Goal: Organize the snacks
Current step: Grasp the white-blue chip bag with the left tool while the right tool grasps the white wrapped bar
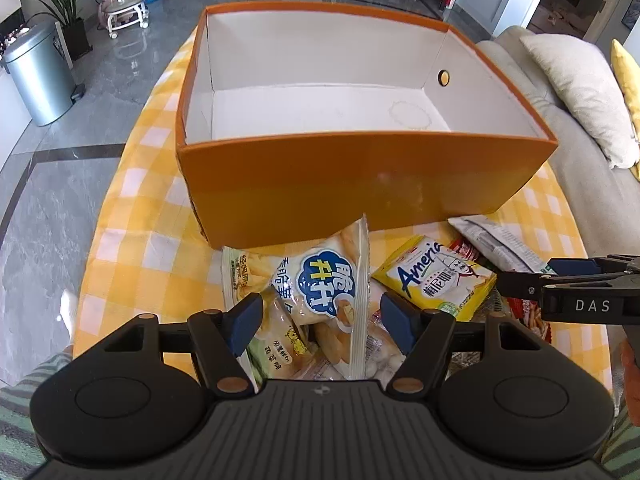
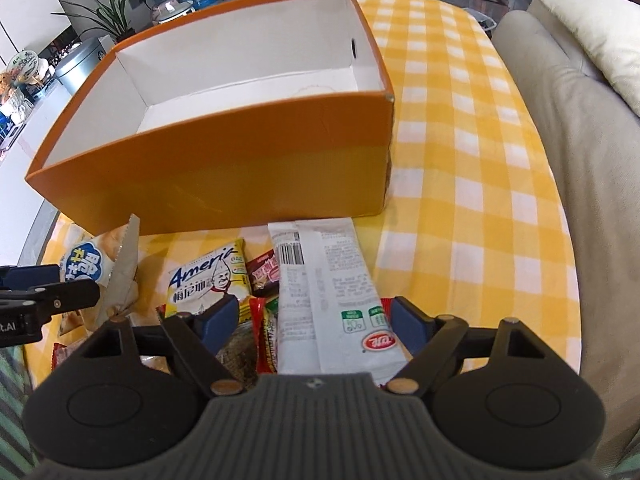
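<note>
An empty orange box [image 1: 360, 176] with a white inside stands on the yellow checked cloth [image 2: 460, 208]; it also shows in the right wrist view [image 2: 224, 176]. A pile of snack packets lies in front of it. My left gripper [image 1: 322, 320] is open, its jaws on either side of a white and blue crisps bag [image 1: 316, 284]. My right gripper [image 2: 316, 322] is open, its jaws on either side of a long white packet [image 2: 328, 292] lying printed side down. A yellow Ameria packet [image 1: 434, 280] lies between them, also in the right wrist view [image 2: 208, 280].
Red wrappers [image 2: 266, 272] lie under the long white packet. A beige sofa [image 2: 572, 128] with cushions runs along the right of the table. A metal bin [image 1: 36, 76], a potted plant [image 1: 64, 4] and a water jug stand on the grey floor at left.
</note>
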The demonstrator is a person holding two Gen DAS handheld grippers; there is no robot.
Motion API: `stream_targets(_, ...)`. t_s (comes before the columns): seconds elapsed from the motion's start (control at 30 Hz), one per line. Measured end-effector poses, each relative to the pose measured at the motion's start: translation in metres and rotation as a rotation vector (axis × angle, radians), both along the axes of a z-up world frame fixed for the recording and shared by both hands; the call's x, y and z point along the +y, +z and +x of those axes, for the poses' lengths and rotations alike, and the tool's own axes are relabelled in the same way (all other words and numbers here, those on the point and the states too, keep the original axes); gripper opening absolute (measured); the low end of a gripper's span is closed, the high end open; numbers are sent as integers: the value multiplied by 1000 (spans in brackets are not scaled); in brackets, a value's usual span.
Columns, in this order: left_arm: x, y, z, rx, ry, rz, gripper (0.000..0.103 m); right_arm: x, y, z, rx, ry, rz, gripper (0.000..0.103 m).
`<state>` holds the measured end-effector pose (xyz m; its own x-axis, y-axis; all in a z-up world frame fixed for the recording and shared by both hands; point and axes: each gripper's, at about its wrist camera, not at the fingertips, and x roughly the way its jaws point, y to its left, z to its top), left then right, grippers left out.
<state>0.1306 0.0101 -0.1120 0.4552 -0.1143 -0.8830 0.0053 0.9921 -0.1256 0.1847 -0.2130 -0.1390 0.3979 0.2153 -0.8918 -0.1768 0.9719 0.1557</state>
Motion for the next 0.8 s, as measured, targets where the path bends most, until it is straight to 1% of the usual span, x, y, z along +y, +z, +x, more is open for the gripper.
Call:
stream_targets(0.13, -1, -5, 2, 11, 6, 9, 78, 0, -5, 2, 11, 1, -1, 70)
stream_targets(0.3, -4, -9, 5, 25, 10, 22, 78, -1, -9, 1, 15, 0, -12, 57)
stream_targets(0.37, -4, -10, 5, 25, 11, 27, 78, -1, -9, 0, 13, 1, -10, 56)
stream_targets(0.47, -5, -11, 6, 25, 14, 40, 72, 1, -8, -1, 5, 11, -20, 52)
stream_targets(0.53, -6, -11, 5, 22, 15, 60, 64, 2, -6, -3, 0, 18, -26, 51)
stream_targets(0.57, -5, -11, 5, 19, 14, 61, 64, 3, -4, -4, -4, 22, -27, 50)
stream_targets(0.67, -2, -11, 4, 15, 26, 51, 59, 3, 2, -9, -22, 32, -28, 50)
stream_targets(0.73, 0, -10, 3, 11, 33, 46, 54, 4, 6, -12, -30, 40, -35, 49)
stream_targets(0.8, 2, -7, 1, 0, 38, 39, 53, 4, 11, -15, -37, 48, -29, 49)
